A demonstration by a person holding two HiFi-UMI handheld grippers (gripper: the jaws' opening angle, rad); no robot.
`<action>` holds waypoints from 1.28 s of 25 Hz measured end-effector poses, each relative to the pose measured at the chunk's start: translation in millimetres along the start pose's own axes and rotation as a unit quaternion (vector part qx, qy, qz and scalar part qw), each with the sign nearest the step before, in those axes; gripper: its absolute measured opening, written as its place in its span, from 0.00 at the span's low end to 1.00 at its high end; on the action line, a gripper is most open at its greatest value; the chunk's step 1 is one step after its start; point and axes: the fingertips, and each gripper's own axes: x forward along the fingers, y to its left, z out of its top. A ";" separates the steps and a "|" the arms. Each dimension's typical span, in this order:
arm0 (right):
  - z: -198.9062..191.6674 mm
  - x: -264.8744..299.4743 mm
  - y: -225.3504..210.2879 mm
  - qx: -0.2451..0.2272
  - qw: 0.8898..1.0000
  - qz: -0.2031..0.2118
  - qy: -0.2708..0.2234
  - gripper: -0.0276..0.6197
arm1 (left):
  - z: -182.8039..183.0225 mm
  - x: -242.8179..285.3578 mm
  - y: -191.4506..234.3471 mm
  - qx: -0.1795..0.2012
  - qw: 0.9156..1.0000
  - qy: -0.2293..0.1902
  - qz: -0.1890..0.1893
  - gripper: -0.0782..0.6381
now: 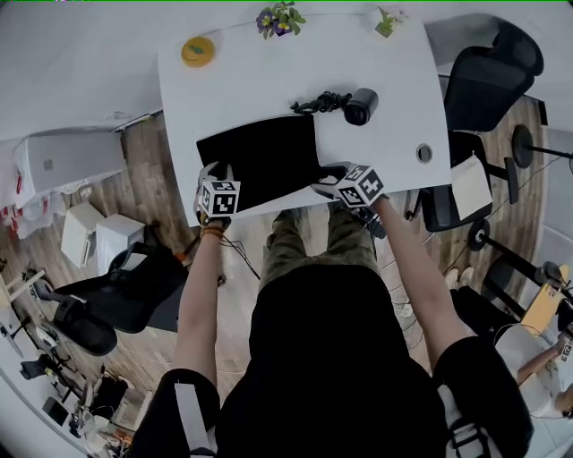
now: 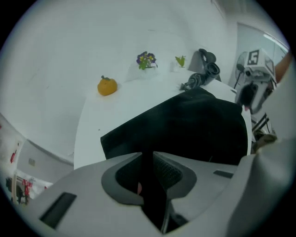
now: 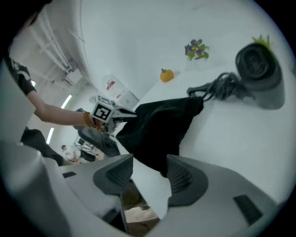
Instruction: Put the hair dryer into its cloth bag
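The black cloth bag (image 1: 260,159) lies flat at the near edge of the white table (image 1: 394,67). Behind it rests the dark hair dryer (image 1: 361,106) with its coiled cord (image 1: 320,103). My left gripper (image 1: 213,182) is at the bag's near left corner, and in the left gripper view its jaws (image 2: 150,178) are shut on a fold of the bag (image 2: 185,125). My right gripper (image 1: 336,183) is at the bag's near right corner. It stands open (image 3: 149,166), with the corner of the bag (image 3: 162,125) just ahead of the gap and untouched by the pads. The hair dryer (image 3: 259,69) lies beyond.
An orange fruit-shaped object (image 1: 198,51) and two small potted plants (image 1: 279,20) (image 1: 387,20) stand along the table's far edge. A round grommet (image 1: 424,153) is set in the table's right side. A black office chair (image 1: 488,80) stands to the right, and boxes and gear (image 1: 98,237) lie on the floor to the left.
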 end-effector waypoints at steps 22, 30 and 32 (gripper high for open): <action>-20.9 -82.8 12.0 -0.205 0.972 0.113 0.013 0.39 | 118.0 8.1 -202.2 -0.080 0.995 0.006 -0.054 0.36; -41.8 -106.4 -13.1 -0.224 0.967 0.117 0.029 0.38 | 107.5 24.3 -205.0 -0.096 0.994 0.048 -0.011 0.35; -38.0 -110.4 -20.8 -0.220 0.968 0.116 0.024 0.37 | 108.3 21.1 -204.2 -0.101 0.994 0.047 -0.010 0.28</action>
